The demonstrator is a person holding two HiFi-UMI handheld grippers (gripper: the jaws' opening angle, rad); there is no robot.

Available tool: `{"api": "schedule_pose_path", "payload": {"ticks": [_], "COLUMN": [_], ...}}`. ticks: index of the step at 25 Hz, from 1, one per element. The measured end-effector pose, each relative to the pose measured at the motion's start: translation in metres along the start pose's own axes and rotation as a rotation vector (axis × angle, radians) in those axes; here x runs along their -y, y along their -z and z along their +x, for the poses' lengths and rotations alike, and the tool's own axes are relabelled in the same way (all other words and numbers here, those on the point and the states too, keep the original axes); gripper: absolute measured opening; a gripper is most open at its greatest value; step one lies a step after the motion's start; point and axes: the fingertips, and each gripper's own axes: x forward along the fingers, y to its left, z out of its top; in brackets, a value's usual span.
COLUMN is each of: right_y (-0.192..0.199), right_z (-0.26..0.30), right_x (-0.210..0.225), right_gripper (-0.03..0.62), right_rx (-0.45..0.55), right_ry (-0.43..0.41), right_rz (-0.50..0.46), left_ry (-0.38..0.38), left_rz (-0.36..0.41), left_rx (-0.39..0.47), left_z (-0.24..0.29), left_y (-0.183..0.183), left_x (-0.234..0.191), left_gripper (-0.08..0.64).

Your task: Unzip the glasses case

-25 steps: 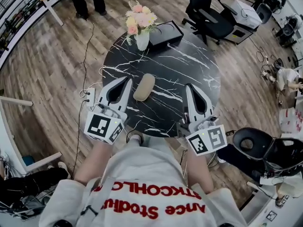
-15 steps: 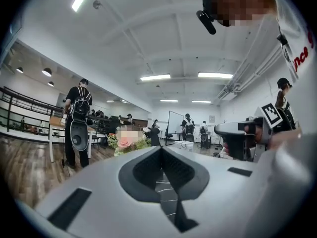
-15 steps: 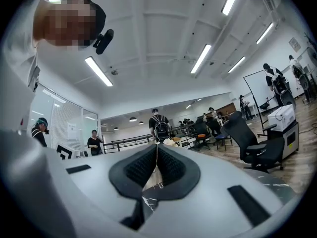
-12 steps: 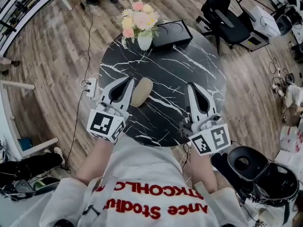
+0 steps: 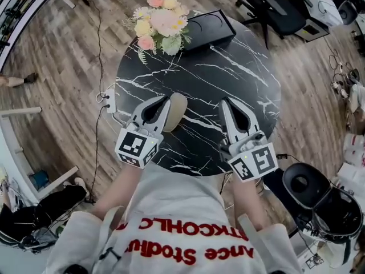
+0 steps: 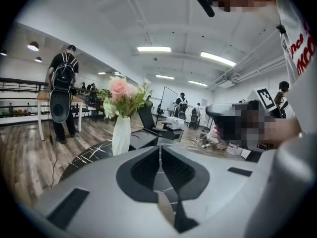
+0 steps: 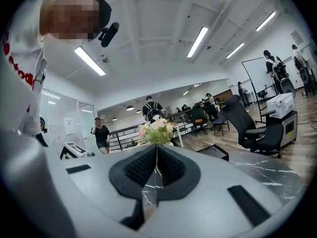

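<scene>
Beside the tip of the left gripper [image 5: 166, 100], on the side facing the right gripper [image 5: 226, 103], the beige glasses case [image 5: 178, 108] lies flat on the black marble table [image 5: 228, 73]. Its near edge is covered by that gripper in the head view, so I cannot tell whether they touch. No zip or pull shows in any view.

Both grippers have their jaws pressed together with nothing between them. The right one is apart from the case, off to its far side.

The likeliest trouble is that the case is free on a smooth top. A closed tip coming in low could shove it away or spin it instead of pinning it. If the pull is tugged before the other gripper steadies the case, the whole case will probably drag along and the zip stay shut. Neither gripper can take the small pull until its jaws part. A hard shove forward could send the case toward the vase of flowers [image 5: 162, 27], beyond both tips.
</scene>
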Motion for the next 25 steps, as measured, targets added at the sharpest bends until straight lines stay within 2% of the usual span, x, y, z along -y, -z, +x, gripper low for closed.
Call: {"api": "schedule_pose_path", "payload": {"ticks": [5,7,10,15,17,18,20,23,25], "right_y": [0.046,0.066,0.104,0.167,0.185,0.194,0.212,0.235,0.243], "right_z": [0.014,0.019,0.030,0.049,0.054,0.056,0.056,0.054,0.054], "right_x": [0.022,0.028,0.032,0.034,0.031,0.029,0.024,0.022,0.022], "right_gripper": [0.018,0.018,0.018,0.020,0.021,0.037,0.150,0.173,0.184], "right_rx": [-0.131,-0.170,-0.259,-0.444,-0.499,-0.528,-0.594,-0.682,-0.714], "right_ry": [0.041,0.024,-0.065,-0.215,-0.275,-0.308,-0.371,-0.445,-0.495], "right_rz": [-0.079,-0.081,-0.076,-0.136,-0.142,-0.148,-0.196,-0.304,-0.332], "left_ry": [0.054,0.055,0.060,0.063,0.075,0.085,0.103,0.122,0.137], "left_rz": [0.006,-0.003,-0.008,-0.012,-0.039,-0.061,-0.109,-0.180,-0.219], "left_rx": [-0.104,-0.129,-0.178,-0.245,-0.302,-0.334,-0.381,-0.432,-0.467], "left_z": [0.020,0.026,0.036,0.046,0.050,0.050,0.050,0.047,0.047], "left_y": [0.038,0.050,0.070,0.097,0.115,0.124,0.140,0.156,0.166], "left_x": [-0.005,-0.010,-0.013,-0.017,-0.020,-0.021,-0.022,-0.022,-0.020], "left_gripper": [0.009,0.009,0.028,0.037,0.083,0.119,0.160,0.194,0.214]}}
